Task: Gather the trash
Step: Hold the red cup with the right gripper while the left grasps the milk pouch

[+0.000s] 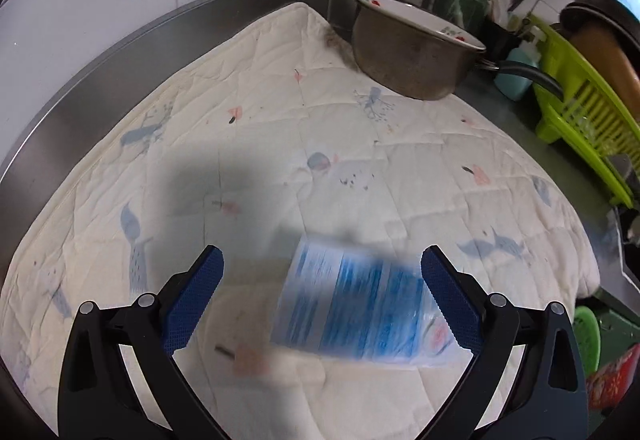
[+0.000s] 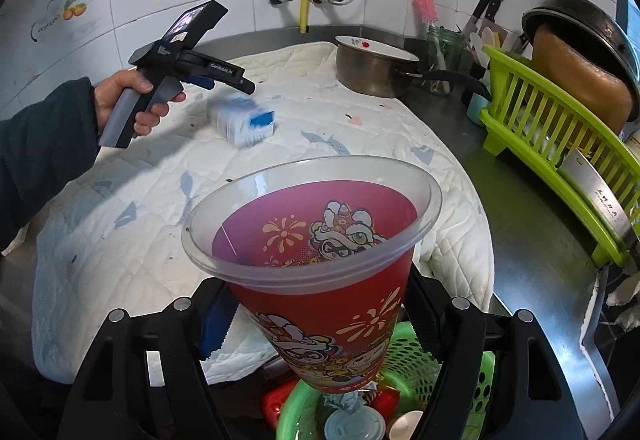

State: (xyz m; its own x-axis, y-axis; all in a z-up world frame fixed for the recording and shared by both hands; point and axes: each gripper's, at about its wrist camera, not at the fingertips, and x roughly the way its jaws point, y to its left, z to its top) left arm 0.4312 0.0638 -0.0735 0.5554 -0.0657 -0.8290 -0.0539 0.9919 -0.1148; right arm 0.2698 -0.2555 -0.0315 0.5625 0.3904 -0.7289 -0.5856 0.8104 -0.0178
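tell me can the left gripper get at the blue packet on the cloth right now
Probably yes. The left gripper is open, and the blue packet lies loose on the cloth between its fingers, nearer one finger. Nothing covers it; the pot stands far back. The packet is blurred, so contact is unclear.

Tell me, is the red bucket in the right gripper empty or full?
Empty: the red bucket shows only its printed inner wall, nothing inside as far as visible.
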